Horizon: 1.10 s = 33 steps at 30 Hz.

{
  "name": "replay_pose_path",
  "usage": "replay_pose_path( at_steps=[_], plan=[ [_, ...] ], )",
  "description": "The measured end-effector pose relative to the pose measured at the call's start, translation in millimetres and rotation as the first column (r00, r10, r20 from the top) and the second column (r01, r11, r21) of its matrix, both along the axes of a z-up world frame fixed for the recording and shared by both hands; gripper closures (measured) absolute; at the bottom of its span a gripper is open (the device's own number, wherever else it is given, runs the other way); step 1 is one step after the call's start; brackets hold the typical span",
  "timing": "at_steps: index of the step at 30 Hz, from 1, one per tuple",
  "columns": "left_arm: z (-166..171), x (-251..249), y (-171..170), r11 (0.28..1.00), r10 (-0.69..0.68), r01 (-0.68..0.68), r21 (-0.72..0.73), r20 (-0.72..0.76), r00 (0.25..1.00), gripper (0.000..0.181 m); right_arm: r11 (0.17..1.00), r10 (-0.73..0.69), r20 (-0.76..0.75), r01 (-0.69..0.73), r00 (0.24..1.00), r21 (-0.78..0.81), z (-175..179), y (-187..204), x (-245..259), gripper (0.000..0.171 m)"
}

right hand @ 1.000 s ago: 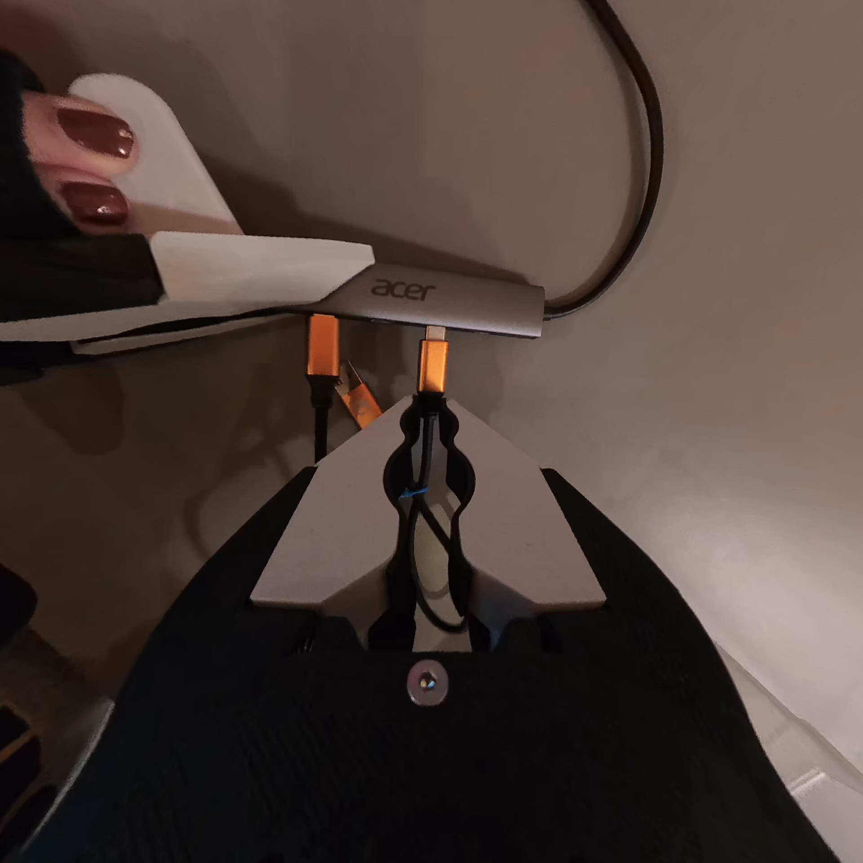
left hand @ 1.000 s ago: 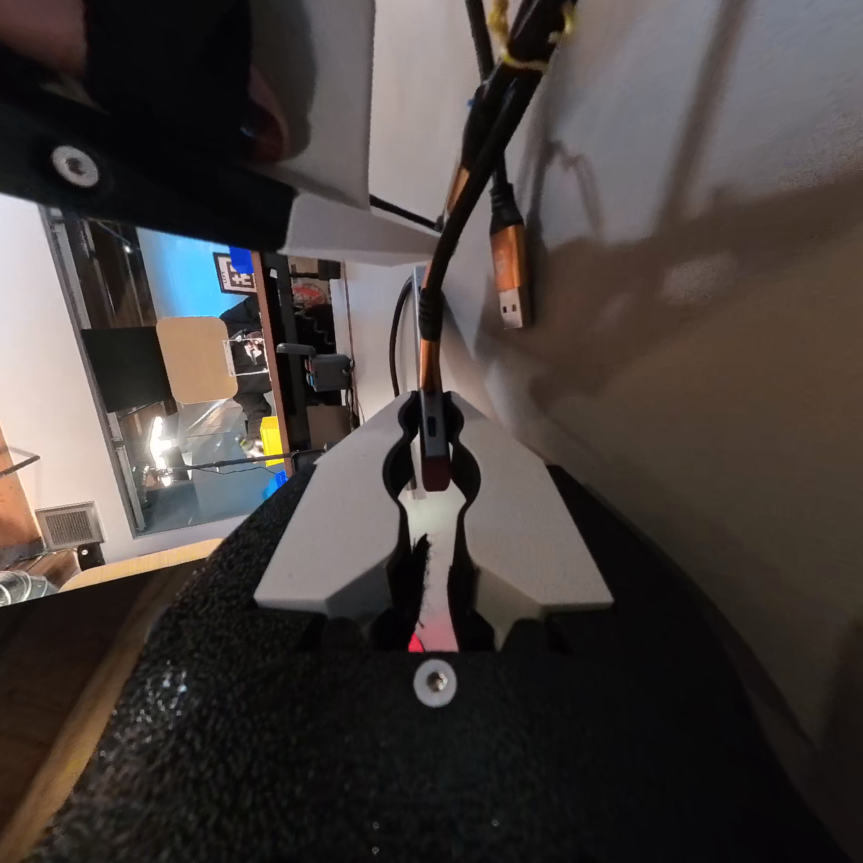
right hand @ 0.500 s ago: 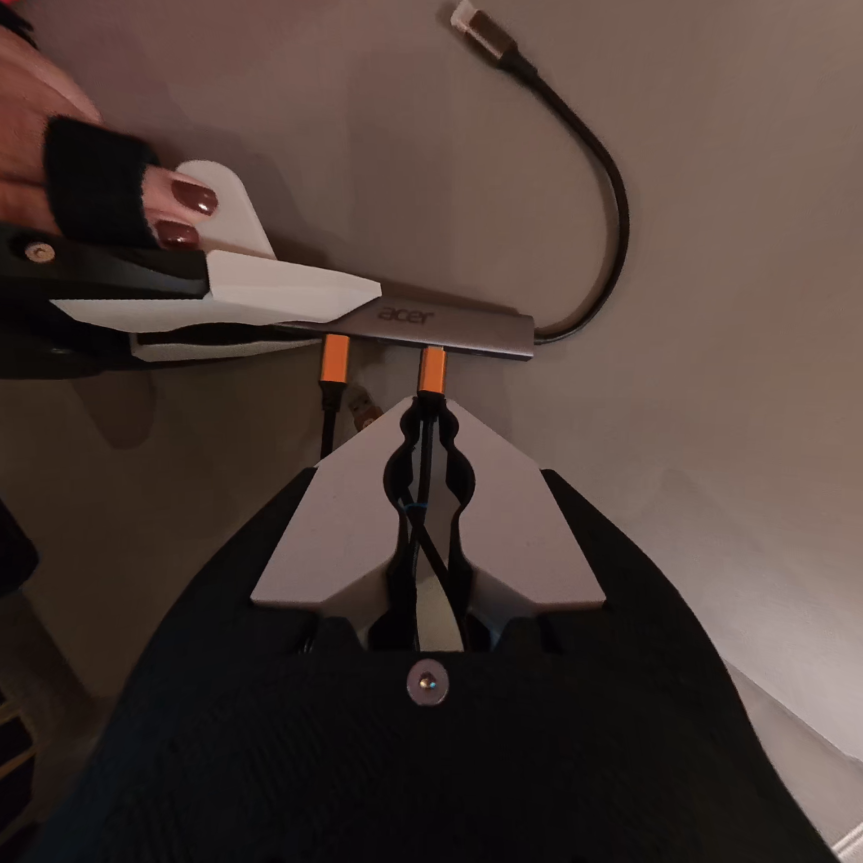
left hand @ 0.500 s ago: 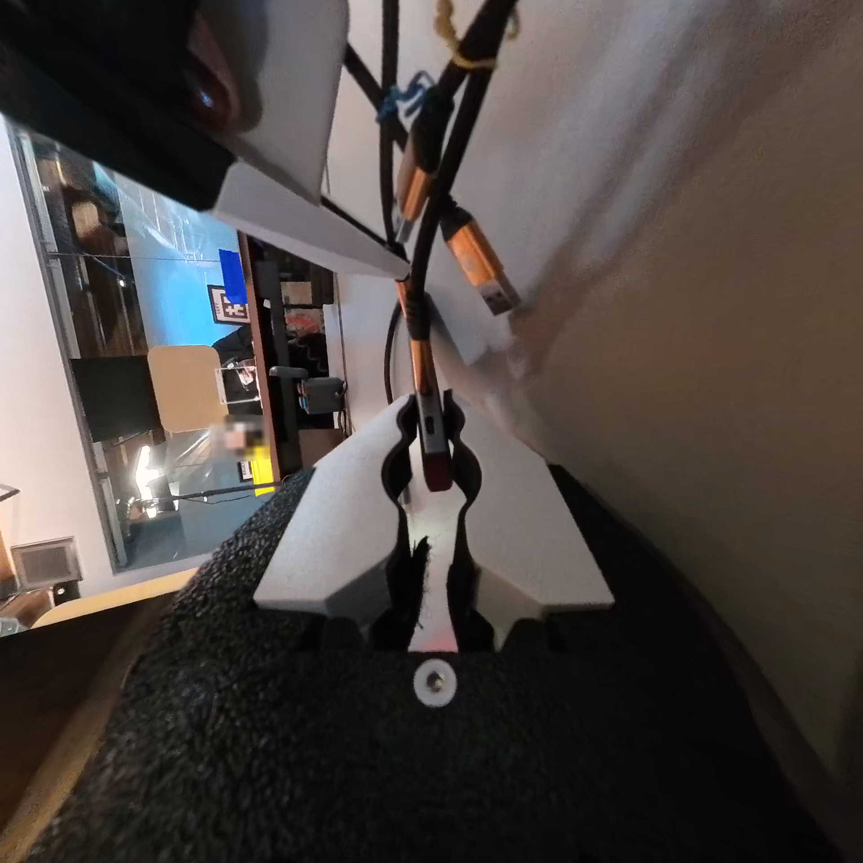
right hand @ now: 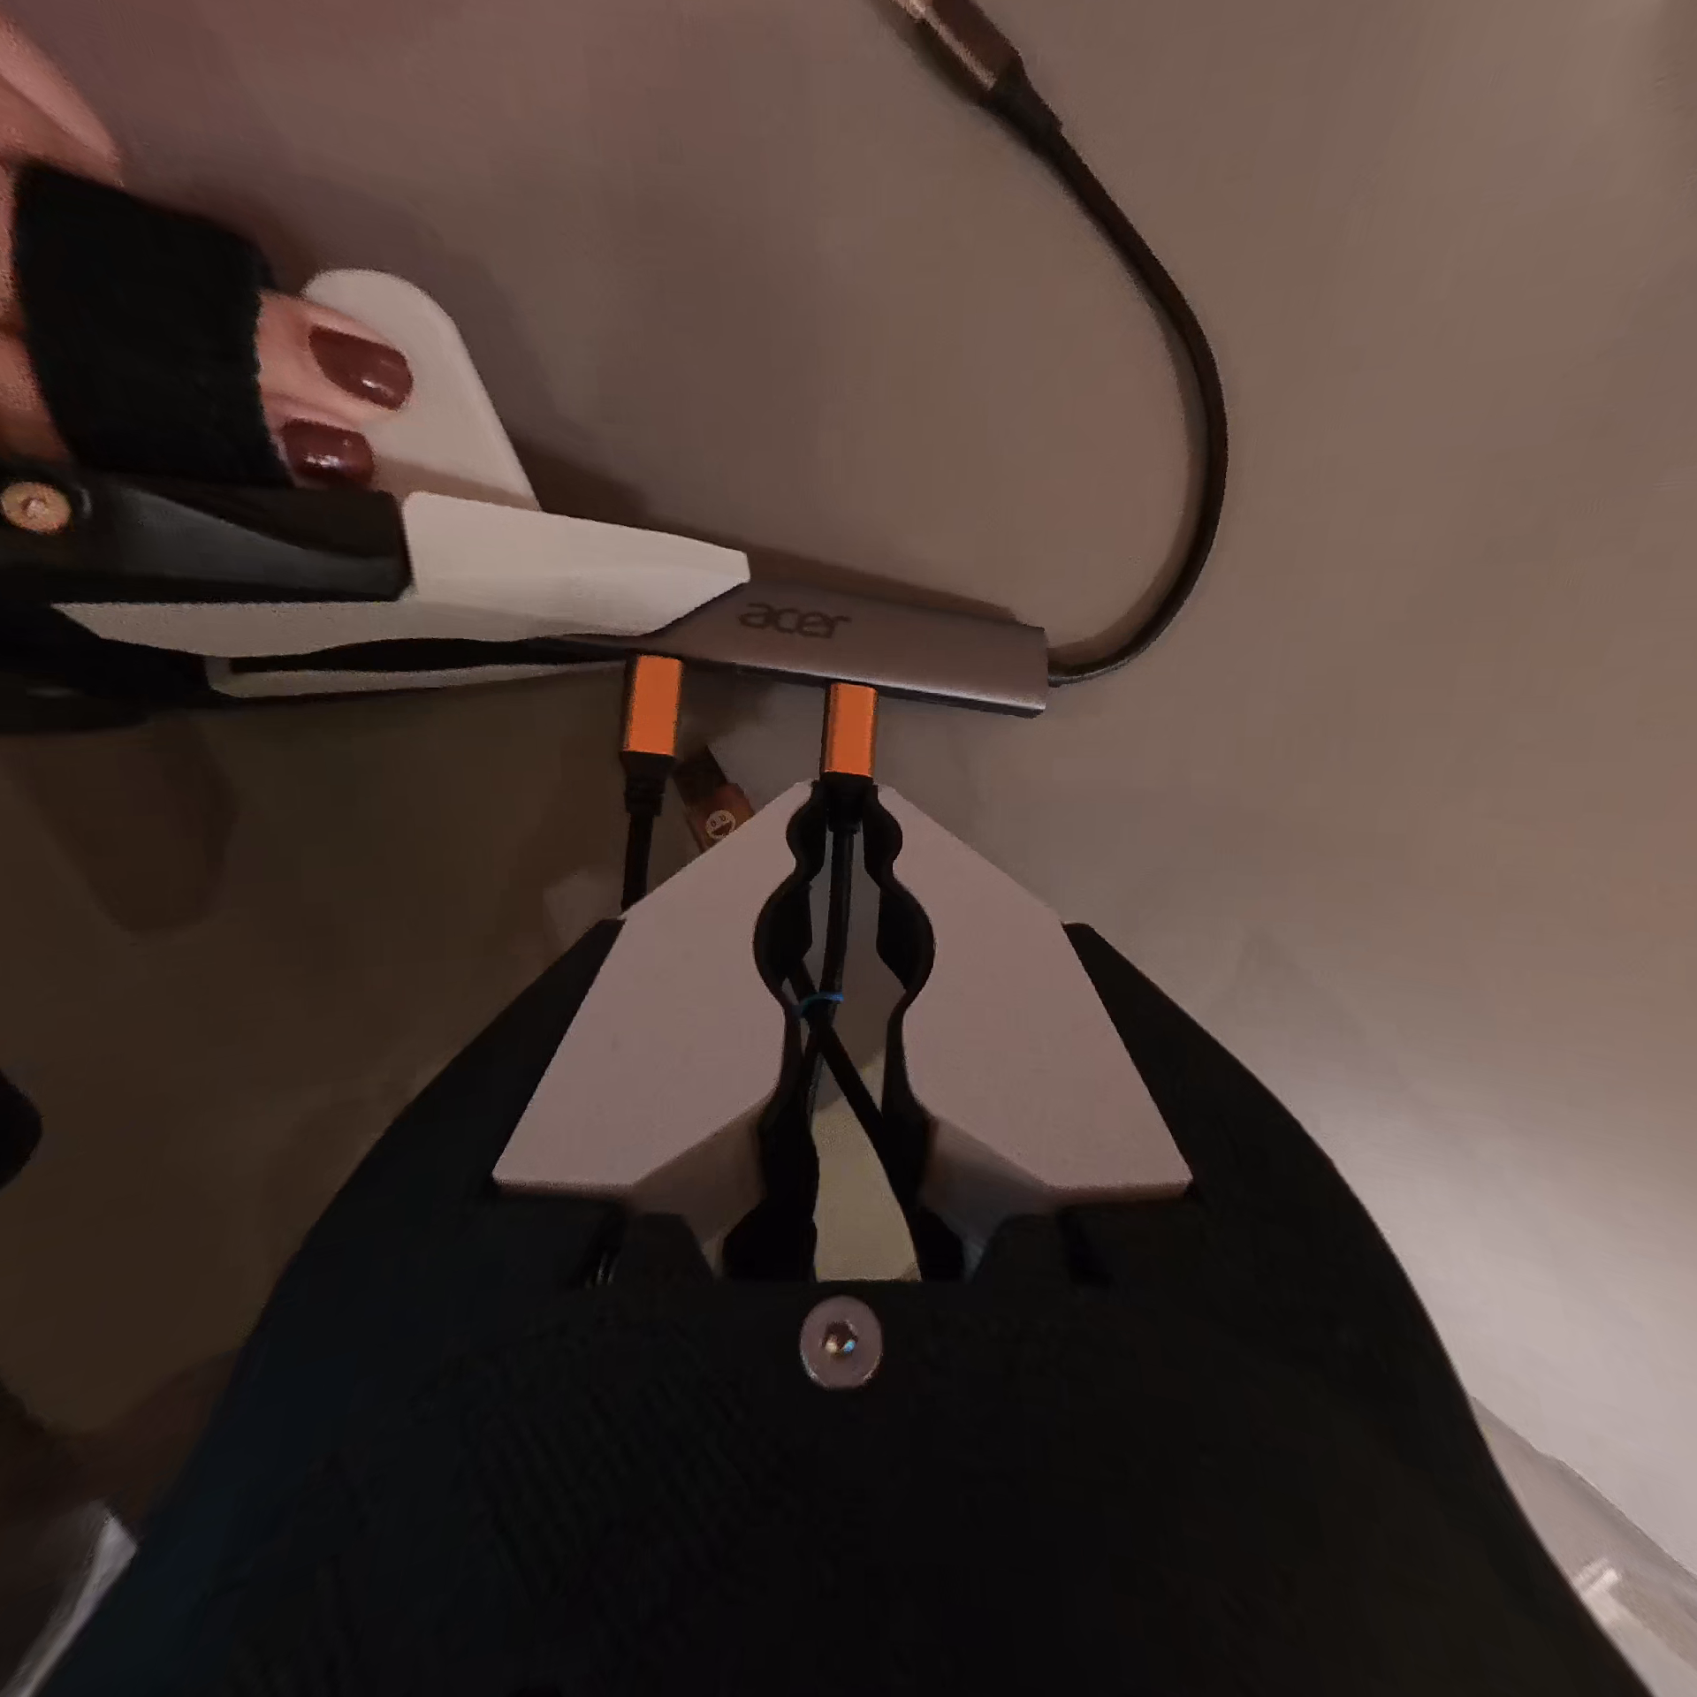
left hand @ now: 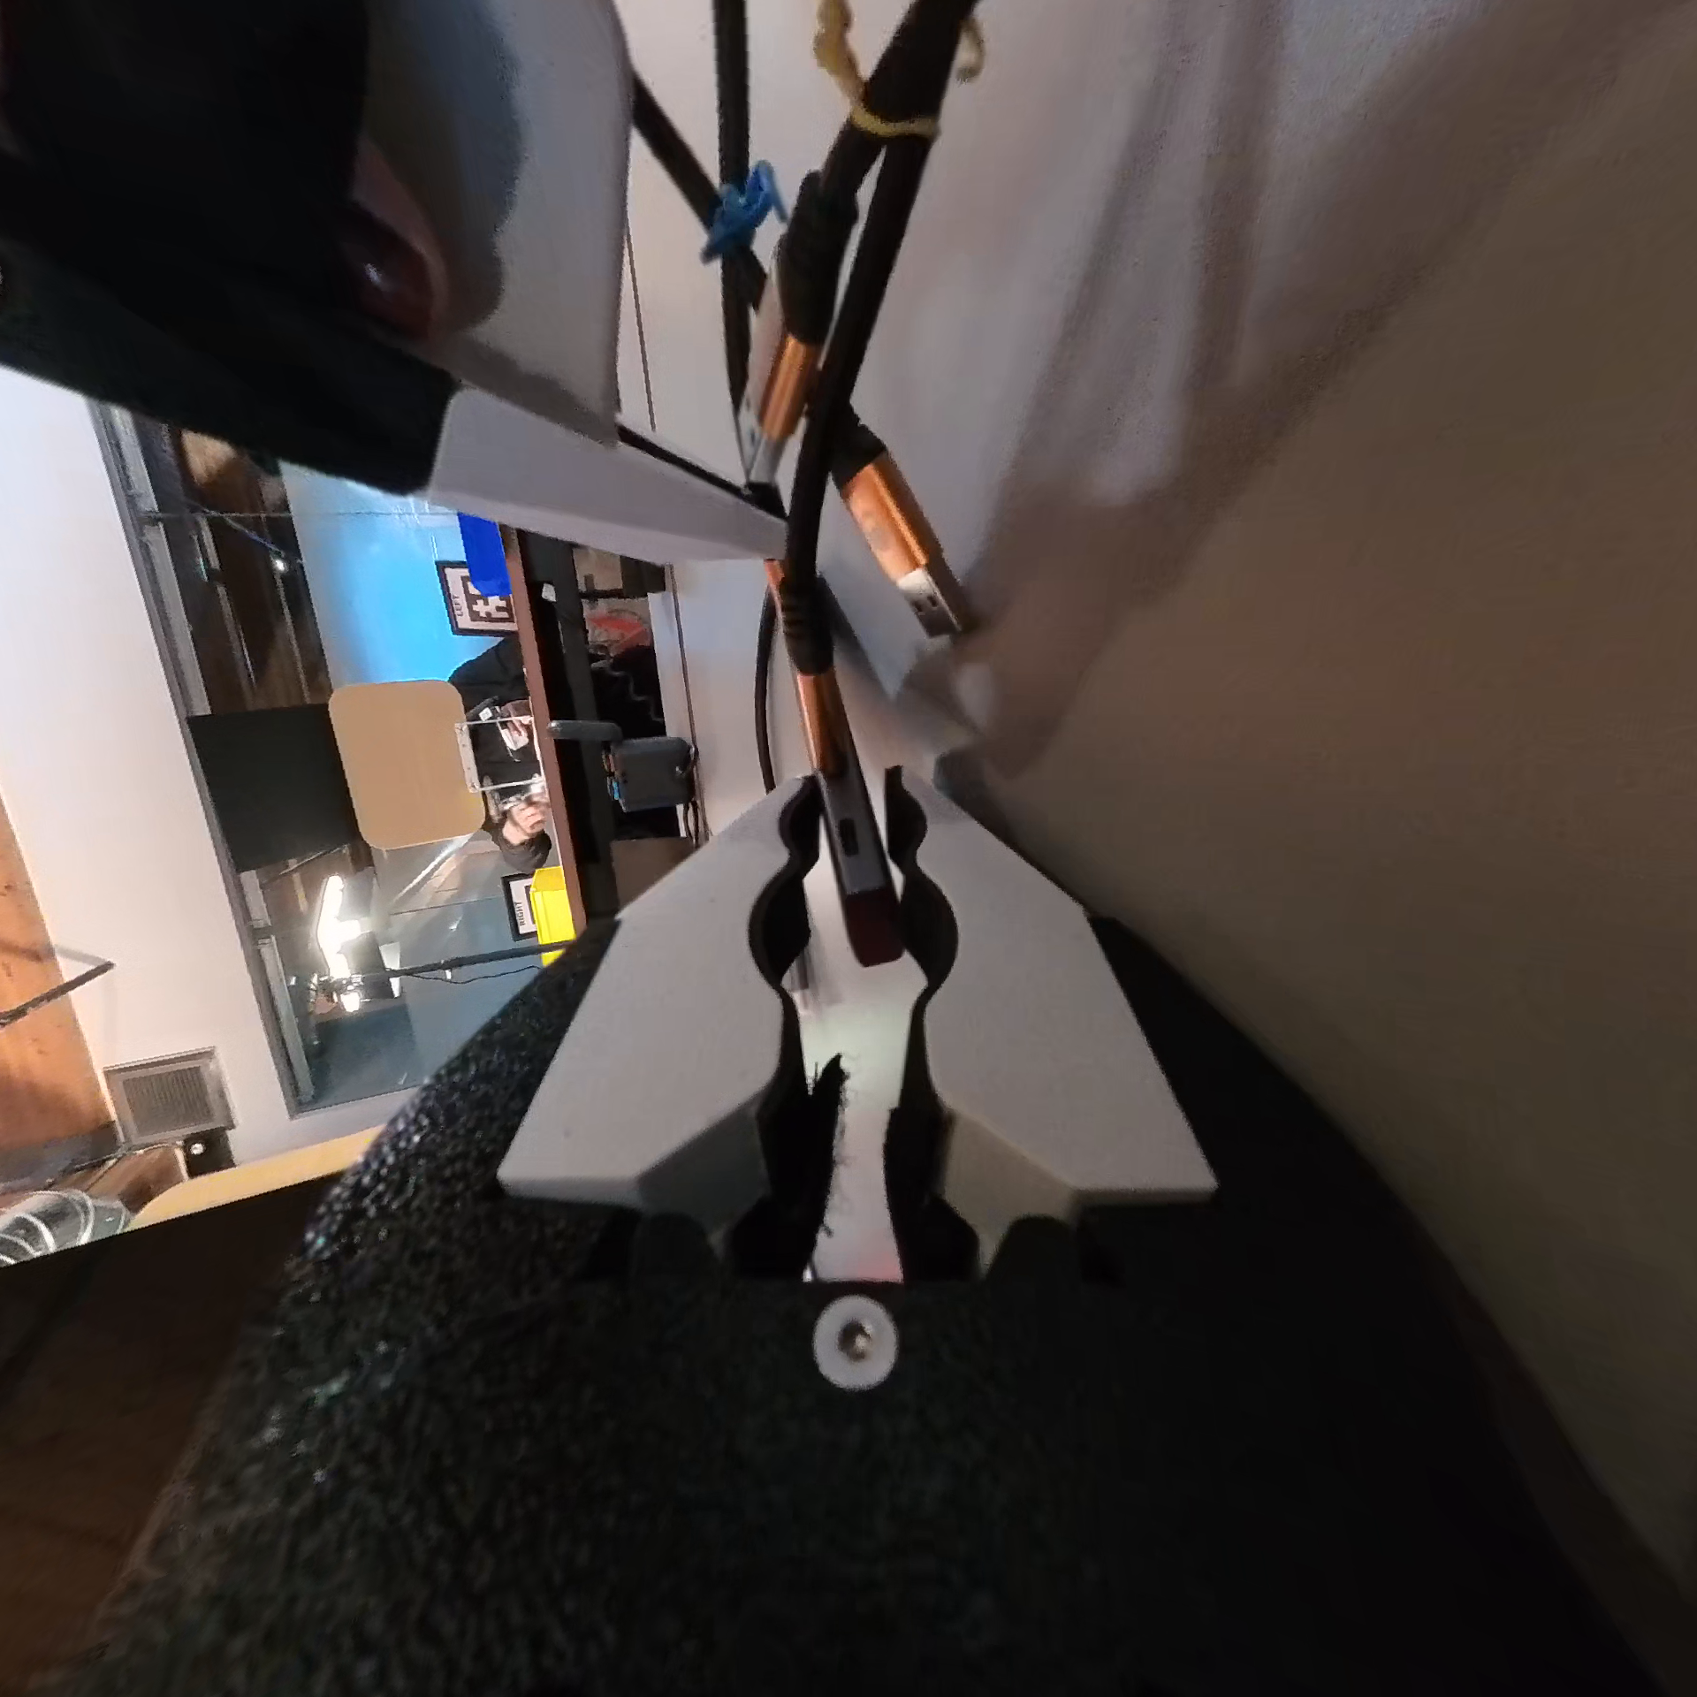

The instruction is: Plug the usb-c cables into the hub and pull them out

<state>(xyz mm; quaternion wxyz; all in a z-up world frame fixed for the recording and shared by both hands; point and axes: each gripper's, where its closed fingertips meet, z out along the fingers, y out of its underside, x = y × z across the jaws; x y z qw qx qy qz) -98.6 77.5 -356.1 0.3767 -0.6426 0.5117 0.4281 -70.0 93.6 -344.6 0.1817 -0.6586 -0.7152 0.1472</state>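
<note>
The grey hub (right hand: 918, 643) is held off the grey table (right hand: 1377, 735). My left gripper (right hand: 716, 597) is shut on the hub's left end. In the left wrist view the hub (left hand: 859, 854) sits edge-on between the left gripper's (left hand: 854, 790) fingers. Two usb-c cables with orange plugs sit in the hub's near side. My right gripper (right hand: 842, 794) is shut on the black cable just behind the right plug (right hand: 849, 730). The left plug (right hand: 652, 702) hangs free of any gripper. The right gripper (left hand: 771, 542) also shows at the top left of the left wrist view.
A loose orange USB-A plug (right hand: 712, 799) lies under the hub and shows in the left wrist view (left hand: 904, 551). The hub's own black lead (right hand: 1194, 441) curves up to its plug (right hand: 955, 37). A person's gloved hand (right hand: 138, 321) grips the left gripper. A window (left hand: 367, 735) is at the left.
The right plug's bare metal tip went fully into the hub. Both grippers and the hub moved away from the table, and more of the hub's lead came into view.
</note>
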Motion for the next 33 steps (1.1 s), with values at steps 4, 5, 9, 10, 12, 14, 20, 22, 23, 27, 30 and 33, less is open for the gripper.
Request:
replay_pose_path(
  at_steps=[4,5,9,10,12,14,20,22,23,27,30,33],
  plan=[
    [4.6,-5.9,1.0,1.000,0.016,-0.017,0.018,0.061,0.998,0.173,0.999,-0.008,-0.025,0.006,1.000,-0.051,0.5,-0.6,0.0,0.158],
    [5.5,-6.2,1.5,1.000,0.011,-0.013,0.011,0.103,0.995,0.173,0.999,0.003,-0.046,-0.004,0.999,-0.038,3.7,-0.7,1.4,0.155],
    [14.5,-12.2,-0.9,1.000,0.010,-0.016,0.023,0.267,0.964,0.174,0.988,0.040,-0.249,-0.001,0.968,0.154,51.4,6.3,13.2,0.138],
    [19.9,-11.9,-1.6,0.999,0.003,-0.016,0.036,0.333,0.943,0.174,0.979,0.042,-0.327,0.026,0.944,0.200,70.7,7.4,18.6,0.132],
    [38.7,-12.0,-2.5,0.996,-0.024,-0.023,0.091,0.488,0.873,0.174,0.954,0.059,-0.491,0.096,0.869,0.284,113.2,5.9,34.1,0.123],
    [61.9,-11.4,-5.2,0.988,-0.084,-0.023,0.152,0.661,0.745,0.174,0.919,0.078,-0.633,0.192,0.770,0.346,152.0,3.9,55.9,0.123],
    [127.0,17.1,-38.7,0.911,-0.365,0.244,0.333,0.926,0.099,0.175,0.946,-0.016,-0.858,0.286,0.513,0.153,183.0,-4.1,92.4,0.117],
    [138.4,32.6,-56.8,0.840,-0.359,0.390,0.377,0.925,-0.122,0.175,0.981,-0.070,-0.857,0.189,0.510,0.032,168.1,-14.2,84.6,0.111],
    [141.6,40.1,-65.5,0.799,-0.338,0.456,0.393,0.920,-0.200,0.175,0.991,-0.053,-0.853,0.135,0.519,0.021,161.8,-21.5,79.1,0.107],
    [127.6,61.3,-77.8,0.735,-0.263,0.594,0.326,0.945,-0.193,0.175,0.993,0.094,-0.837,-0.116,0.539,0.038,153.7,-65.3,65.6,0.112],
    [118.5,74.3,-84.6,0.695,-0.232,0.659,0.288,0.957,-0.174,0.175,0.975,0.200,-0.727,-0.210,0.657,0.078,130.0,-82.5,62.4,0.127],
    [119.2,79.1,-90.1,0.660,-0.204,0.692,0.293,0.956,-0.210,0.175,0.954,0.267,-0.658,-0.292,0.704,0.074,116.2,-97.1,63.8,0.160]
  ],
)
